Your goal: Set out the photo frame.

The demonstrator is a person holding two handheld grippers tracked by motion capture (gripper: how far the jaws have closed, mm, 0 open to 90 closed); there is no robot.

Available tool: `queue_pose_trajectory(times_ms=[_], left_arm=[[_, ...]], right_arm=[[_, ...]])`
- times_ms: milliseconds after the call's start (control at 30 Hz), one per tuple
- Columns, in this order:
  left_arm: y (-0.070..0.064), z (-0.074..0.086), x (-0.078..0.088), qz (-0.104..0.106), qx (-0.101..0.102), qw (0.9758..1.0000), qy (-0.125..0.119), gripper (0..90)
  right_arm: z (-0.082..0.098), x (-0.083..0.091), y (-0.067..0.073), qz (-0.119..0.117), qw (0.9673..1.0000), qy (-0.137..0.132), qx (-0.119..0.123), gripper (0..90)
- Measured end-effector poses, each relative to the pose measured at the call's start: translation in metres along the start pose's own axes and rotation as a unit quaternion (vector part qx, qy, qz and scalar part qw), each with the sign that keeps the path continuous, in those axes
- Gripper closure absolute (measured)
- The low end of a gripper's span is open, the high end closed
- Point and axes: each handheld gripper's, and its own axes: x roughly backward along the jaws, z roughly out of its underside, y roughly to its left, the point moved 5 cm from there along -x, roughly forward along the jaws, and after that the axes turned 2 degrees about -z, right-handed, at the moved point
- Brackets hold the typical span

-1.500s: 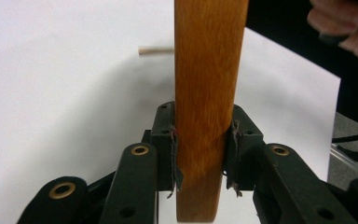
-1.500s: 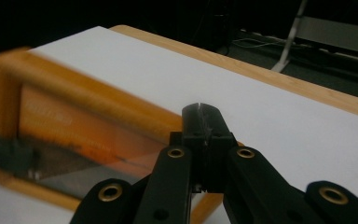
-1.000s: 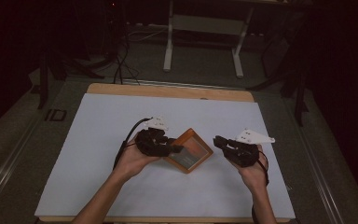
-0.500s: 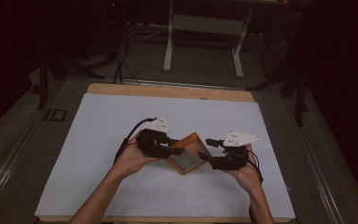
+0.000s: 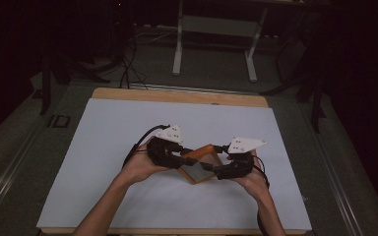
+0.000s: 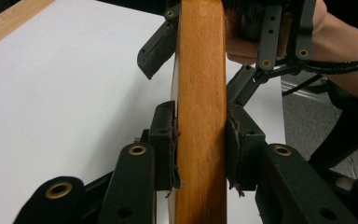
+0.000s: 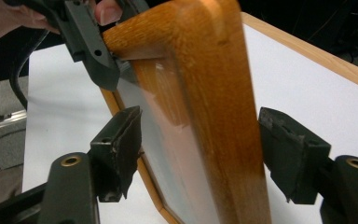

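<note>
Frame: wooden, glazed, held above surface betw. both tongs.
L tongs: clamped on frame edge.
R tongs: just opened, frame straddled, untouched.

Wooden frame top blurred, bottom cut off by right gripper view's edge.

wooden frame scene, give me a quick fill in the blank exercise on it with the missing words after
1. The left hand-held gripper is shut on the edge of the wooden ____.
2. The right hand-held gripper has its jaws ____ around the wooden frame, pads not touching it.
3. The table is covered by a sheet coloured ____.
4. The frame is made of ____.

Missing words: frame; open; white; wood
</note>
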Motion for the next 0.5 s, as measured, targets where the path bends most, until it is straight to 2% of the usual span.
queue_pose_trajectory(times_ms=[133, 300, 433, 500], left_arm=[[0.002, 0.001, 0.0, 0.007, 0.004, 1.0, -0.004, 67.5], [0.005, 0.003, 0.002, 0.006, 0.009, 0.9999, -0.005, 64.8], [0.013, 0.005, 0.004, -0.004, 0.04, 0.9991, -0.016, 58.0], [0.018, 0.007, 0.006, -0.009, 0.058, 0.9979, -0.028, 49.1]], right_arm=[[0.0, 0.0, 0.002, 0.002, 0.9999, 0.007, 0.01, 37.6], [0.001, 0.005, 0.002, 0.004, 0.9999, 0.007, 0.015, 50.1], [0.001, 0.009, 0.004, 0.002, 0.9998, 0.008, 0.019, 58.9], [0.002, 0.011, 0.004, 0.003, 0.9997, 0.008, 0.023, 63.9]])
